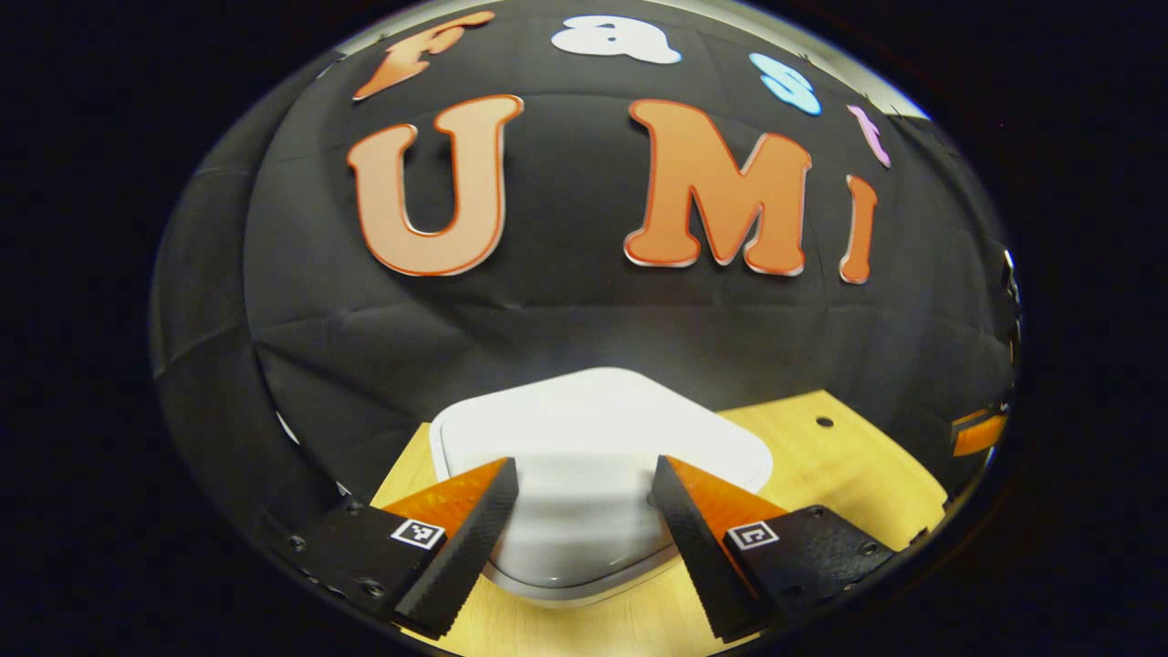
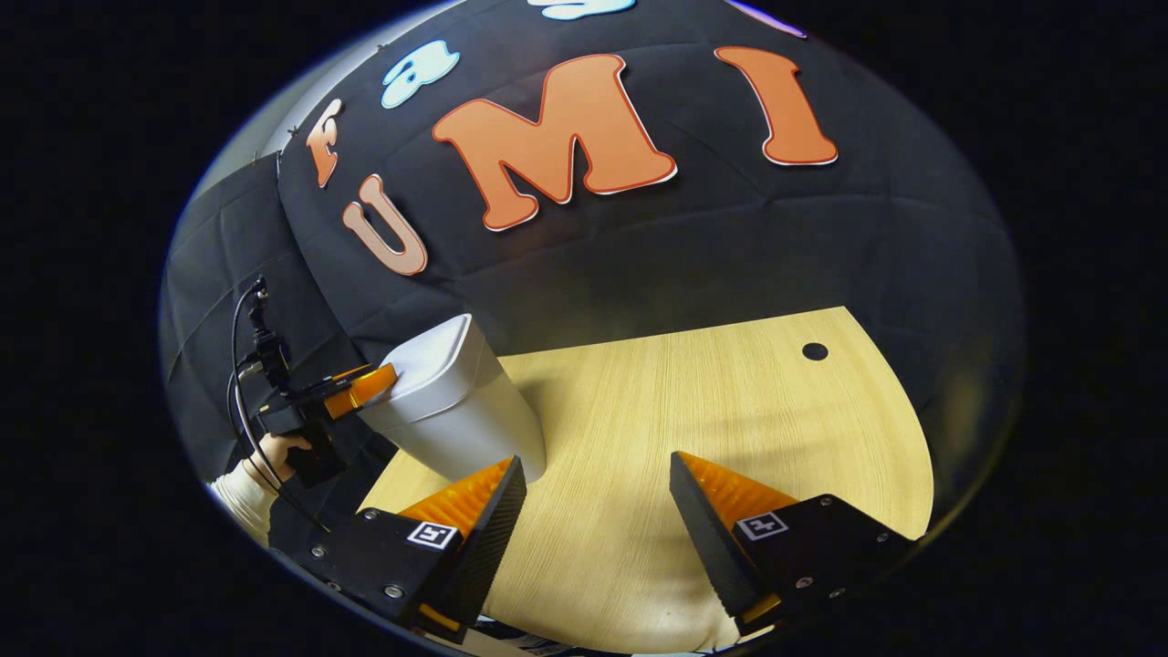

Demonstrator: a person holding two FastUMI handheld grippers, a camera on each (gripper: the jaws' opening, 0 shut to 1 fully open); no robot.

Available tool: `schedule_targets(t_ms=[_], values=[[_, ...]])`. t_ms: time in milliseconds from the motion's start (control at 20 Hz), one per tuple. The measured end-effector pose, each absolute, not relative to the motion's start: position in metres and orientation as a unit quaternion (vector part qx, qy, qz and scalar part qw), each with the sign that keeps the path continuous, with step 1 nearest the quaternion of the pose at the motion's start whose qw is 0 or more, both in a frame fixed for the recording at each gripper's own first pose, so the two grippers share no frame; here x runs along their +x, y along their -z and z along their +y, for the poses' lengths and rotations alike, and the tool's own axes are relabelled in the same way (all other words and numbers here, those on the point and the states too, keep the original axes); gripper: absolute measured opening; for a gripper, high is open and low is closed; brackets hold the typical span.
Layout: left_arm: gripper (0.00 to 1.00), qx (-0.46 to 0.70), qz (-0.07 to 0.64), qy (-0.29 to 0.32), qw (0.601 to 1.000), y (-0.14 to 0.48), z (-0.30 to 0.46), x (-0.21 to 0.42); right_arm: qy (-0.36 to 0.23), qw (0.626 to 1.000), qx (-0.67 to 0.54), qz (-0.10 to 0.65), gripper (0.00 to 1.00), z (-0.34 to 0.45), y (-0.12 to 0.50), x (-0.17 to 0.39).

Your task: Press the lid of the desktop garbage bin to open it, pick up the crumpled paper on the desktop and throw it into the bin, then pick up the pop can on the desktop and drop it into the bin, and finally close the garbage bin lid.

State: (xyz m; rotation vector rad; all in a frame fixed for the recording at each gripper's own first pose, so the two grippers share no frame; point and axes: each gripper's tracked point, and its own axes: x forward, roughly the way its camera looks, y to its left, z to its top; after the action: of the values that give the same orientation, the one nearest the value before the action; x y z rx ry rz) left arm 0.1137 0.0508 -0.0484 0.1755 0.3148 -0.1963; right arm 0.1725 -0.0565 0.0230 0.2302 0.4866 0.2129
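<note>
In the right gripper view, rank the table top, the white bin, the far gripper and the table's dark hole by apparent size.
1. Table top
2. White bin
3. Far left gripper, its fingers at the bin's lid; it sits farther from the camera, so this is apparent size only
4. Dark hole

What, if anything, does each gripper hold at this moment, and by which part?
Nothing is held. The left gripper is open above the lid of the white bin, fingers apart. The right gripper is open over the bare table.
</note>
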Motion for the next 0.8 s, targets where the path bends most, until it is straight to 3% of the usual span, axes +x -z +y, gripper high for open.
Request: schedule_targets(t_ms=[800], values=[[0.96,0.04,0.12,0.114,0.985,0.028,0.038,0.11,-0.109,0.966,0.113,0.208,0.95,-0.029,-0.044,0.183]])
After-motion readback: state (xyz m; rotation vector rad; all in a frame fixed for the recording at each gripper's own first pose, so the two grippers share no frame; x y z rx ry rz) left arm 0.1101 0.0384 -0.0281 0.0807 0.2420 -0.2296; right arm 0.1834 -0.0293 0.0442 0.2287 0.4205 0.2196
